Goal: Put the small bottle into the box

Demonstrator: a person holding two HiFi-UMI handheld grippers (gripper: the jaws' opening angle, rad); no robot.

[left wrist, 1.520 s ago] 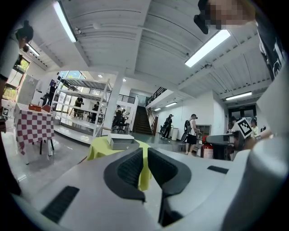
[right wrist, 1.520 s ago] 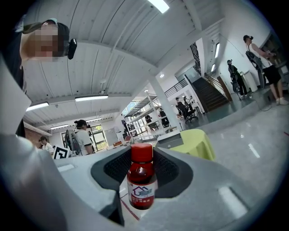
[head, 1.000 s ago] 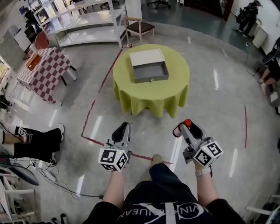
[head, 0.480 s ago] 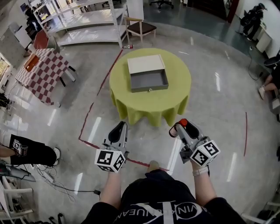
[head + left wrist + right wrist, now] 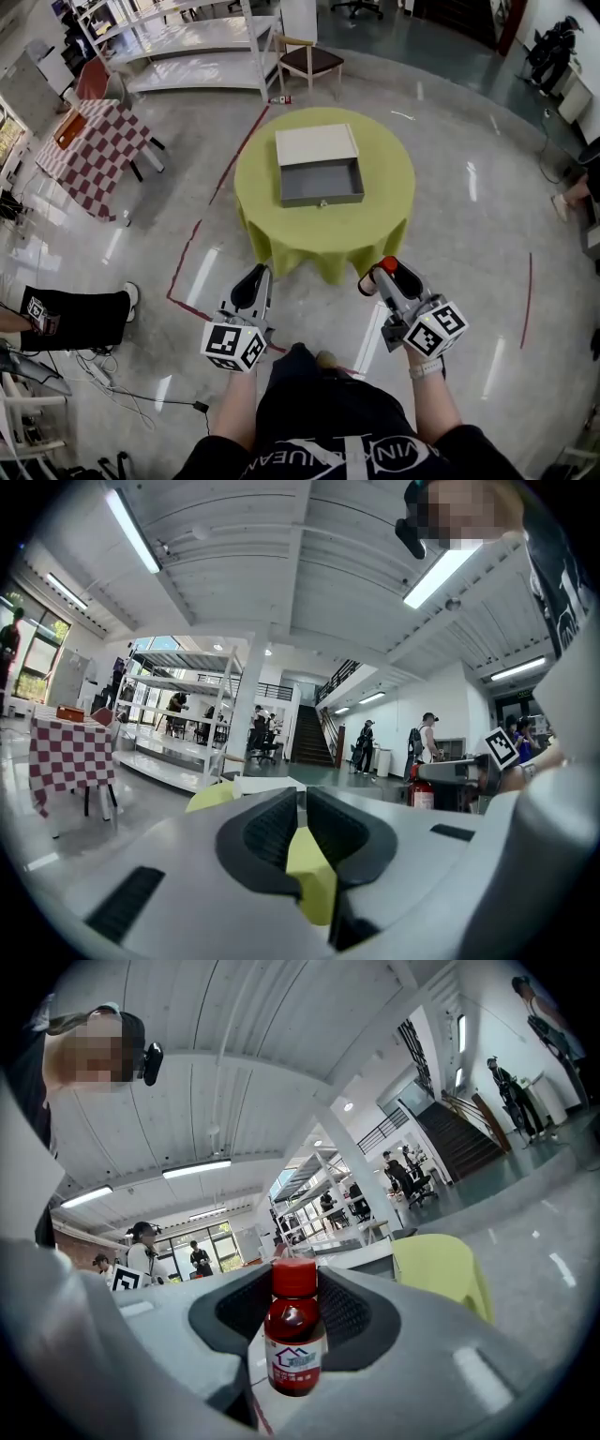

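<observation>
The small bottle (image 5: 294, 1335) stands upright between the jaws of my right gripper (image 5: 380, 275), which are clamped on its sides, red cap up. My left gripper (image 5: 253, 281), level with it, is closed on nothing. Ahead of both, the open grey box (image 5: 322, 198) on the green table (image 5: 323, 239) lies nearer than a second ago. I am walking in, but the bottle is still well short of the box.
</observation>
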